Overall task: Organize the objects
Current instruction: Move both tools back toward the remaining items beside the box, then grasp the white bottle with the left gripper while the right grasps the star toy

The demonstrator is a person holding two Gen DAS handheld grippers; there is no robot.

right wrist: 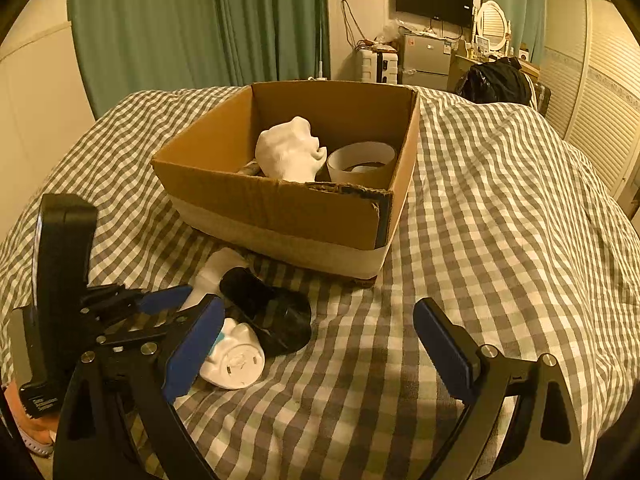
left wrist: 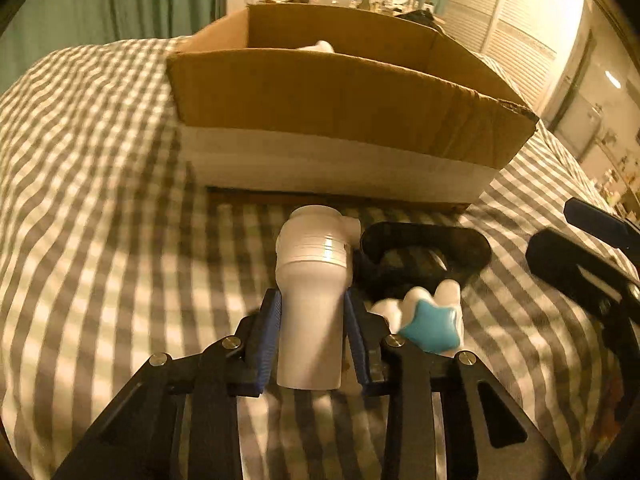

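Note:
My left gripper (left wrist: 312,316) is shut on a white plastic bottle (left wrist: 312,264) that lies on the checked bed cover; its blue pads (left wrist: 269,332) press on both sides of the bottle's body. Right of it lie a black curved piece (left wrist: 424,248) and a white toy with a blue star (left wrist: 430,326). In the right wrist view the same bottle (right wrist: 216,268), black piece (right wrist: 272,308) and white toy (right wrist: 236,356) sit at lower left. My right gripper (right wrist: 320,316) is open above the cover, its left finger beside the toy, holding nothing.
An open cardboard box (right wrist: 280,208) stands just beyond the objects, holding a white lumpy figure (right wrist: 290,150) and a pale ring-shaped roll (right wrist: 360,162). The checked cover (right wrist: 480,220) spreads to the right. Green curtains, furniture and a wardrobe stand behind the bed.

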